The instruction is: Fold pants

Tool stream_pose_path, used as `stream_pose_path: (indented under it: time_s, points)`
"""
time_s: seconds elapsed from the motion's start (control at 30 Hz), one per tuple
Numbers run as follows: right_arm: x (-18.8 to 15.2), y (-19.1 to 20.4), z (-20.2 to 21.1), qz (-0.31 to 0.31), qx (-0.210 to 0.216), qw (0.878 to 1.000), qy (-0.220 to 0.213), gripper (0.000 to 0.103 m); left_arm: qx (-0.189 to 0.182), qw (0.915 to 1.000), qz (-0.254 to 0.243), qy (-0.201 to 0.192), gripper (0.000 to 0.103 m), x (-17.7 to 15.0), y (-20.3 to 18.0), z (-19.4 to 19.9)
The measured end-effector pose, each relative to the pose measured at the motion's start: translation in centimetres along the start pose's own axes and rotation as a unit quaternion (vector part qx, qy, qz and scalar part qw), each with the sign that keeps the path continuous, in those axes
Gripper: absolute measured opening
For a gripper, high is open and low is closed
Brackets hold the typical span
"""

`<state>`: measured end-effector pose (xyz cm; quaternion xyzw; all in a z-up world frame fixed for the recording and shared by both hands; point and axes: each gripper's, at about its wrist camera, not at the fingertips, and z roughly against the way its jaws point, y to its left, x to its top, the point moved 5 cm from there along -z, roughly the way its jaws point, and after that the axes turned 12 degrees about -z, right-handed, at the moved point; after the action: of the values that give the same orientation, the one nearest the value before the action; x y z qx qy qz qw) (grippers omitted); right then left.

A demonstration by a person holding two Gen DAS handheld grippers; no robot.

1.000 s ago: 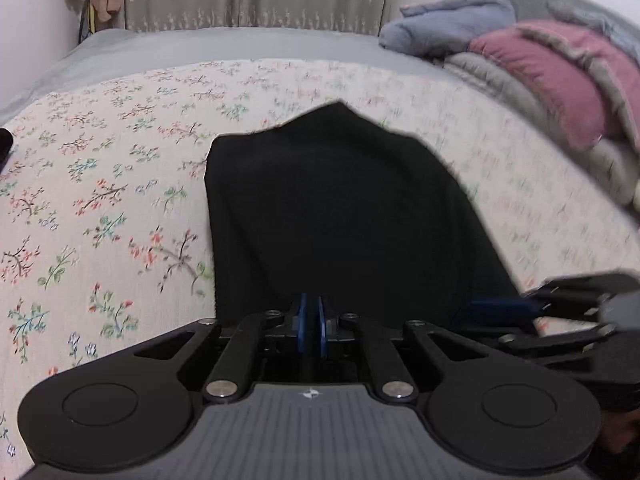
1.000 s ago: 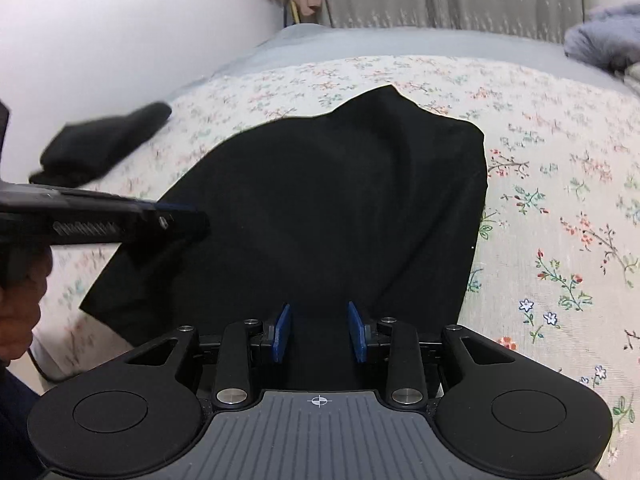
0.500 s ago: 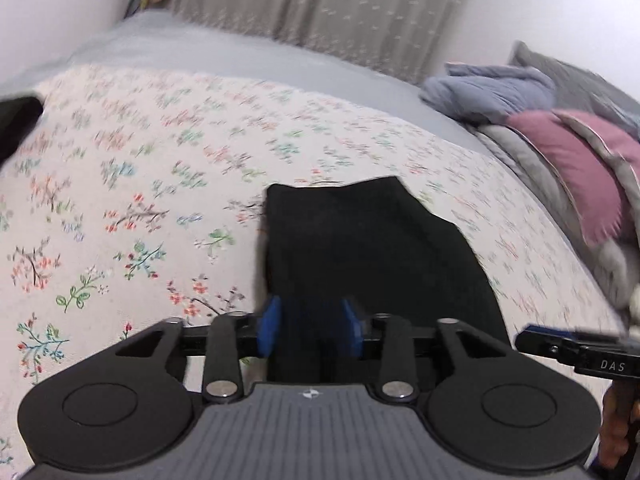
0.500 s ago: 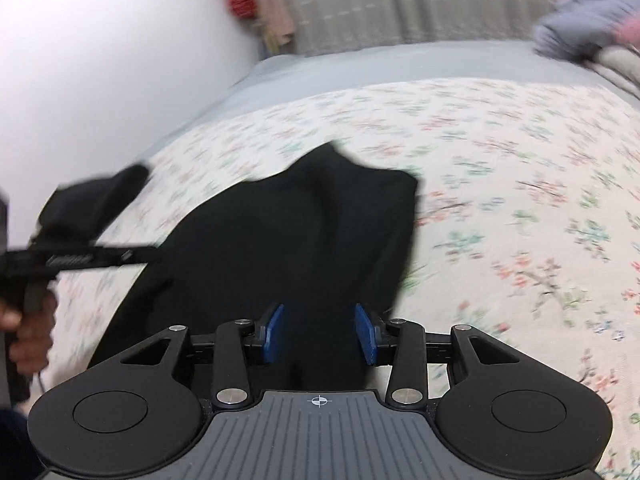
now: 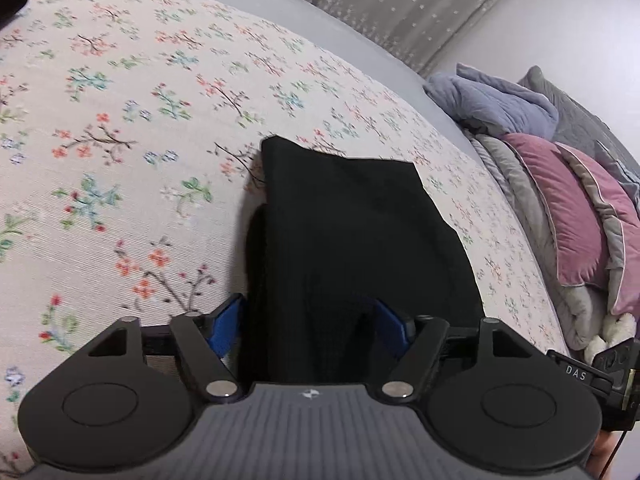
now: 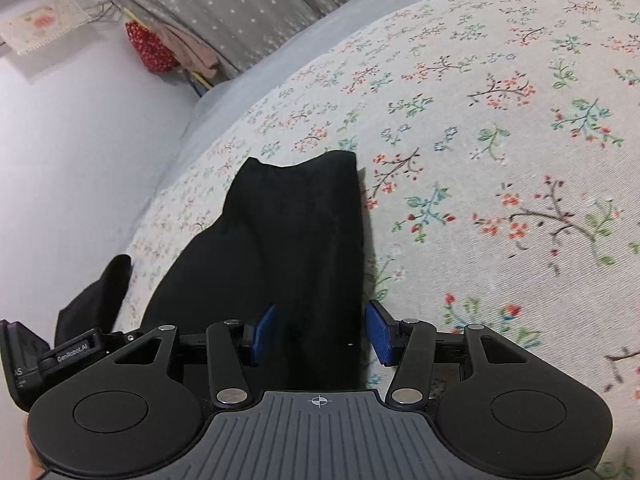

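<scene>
The black pants (image 5: 352, 240) lie folded on the floral bedspread (image 5: 120, 128), running away from both grippers. My left gripper (image 5: 310, 326) is open, its blue pads either side of the near edge of the cloth. My right gripper (image 6: 320, 332) is open too, straddling the near edge of the pants (image 6: 288, 240) at their right side. Neither grips the cloth. The right gripper's body (image 5: 592, 372) shows at the lower right of the left wrist view; the left gripper's body (image 6: 72, 354) shows at the lower left of the right wrist view.
Stacked bedding and pillows (image 5: 568, 184) in grey, pink and blue lie at the right side of the bed. Another dark garment (image 6: 100, 292) lies near the bed's left edge by the white wall (image 6: 80, 160). Grey curtains (image 6: 240, 8) hang behind.
My left gripper has opened from shut to wide. Both grippers have drawn back and turned, and the pants now look narrower and lie flat between the pads.
</scene>
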<state>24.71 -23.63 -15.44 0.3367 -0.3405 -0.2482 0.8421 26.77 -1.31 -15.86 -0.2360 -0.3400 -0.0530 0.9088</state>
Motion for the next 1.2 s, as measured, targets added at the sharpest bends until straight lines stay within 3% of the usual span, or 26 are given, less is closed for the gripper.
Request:
stream_pose_path:
  time_s: [0.13, 0.23, 0.43, 0.5, 0.57, 0.6, 0.8, 0.93, 1.2]
  points:
    - [-0.2, 0.2, -0.7, 0.002, 0.007, 1.000, -0.005, 0.050, -0.005, 1.0000, 0.000, 0.001, 0.083, 0.1, 0.0, -0.5]
    - [-0.1, 0.1, -0.8, -0.005, 0.012, 1.000, -0.008, 0.047, -0.005, 1.0000, 0.002, 0.007, 0.080, 0.4, 0.2, -0.8]
    - [-0.3, 0.0, -1.2, -0.005, 0.004, 1.000, -0.015, 0.025, 0.012, 0.9999, 0.005, 0.003, 0.056, 0.4, 0.4, -0.9]
    - [-0.3, 0.3, -1.2, 0.004, 0.002, 1.000, -0.016, 0.018, 0.024, 0.9997, -0.002, -0.001, 0.045, 0.5, 0.1, -0.5]
    - [-0.4, 1.1, -0.9, 0.027, -0.002, 0.999, -0.024, 0.013, 0.018, 0.9997, 0.006, -0.013, 0.026, 1.0, -0.1, 0.1]
    - [-0.4, 1.7, -0.7, 0.043, -0.006, 0.999, -0.030, 0.011, 0.012, 0.9997, 0.011, -0.017, 0.024, 1.3, -0.2, 0.4]
    - [1.1, 5.1, 0.6, 0.123, -0.001, 0.991, -0.050, 0.007, 0.005, 0.9991, 0.015, -0.040, 0.022, 2.8, -1.0, 0.8]
    - [3.1, 6.5, 0.9, 0.161, 0.000, 0.985, -0.067, 0.007, -0.002, 0.9973, 0.013, -0.072, 0.022, 5.7, -1.6, 0.5]
    - [9.9, 8.0, -0.8, 0.195, 0.019, 0.976, -0.093, 0.007, -0.003, 0.9949, -0.004, -0.101, 0.022, 11.9, -3.0, -2.8]
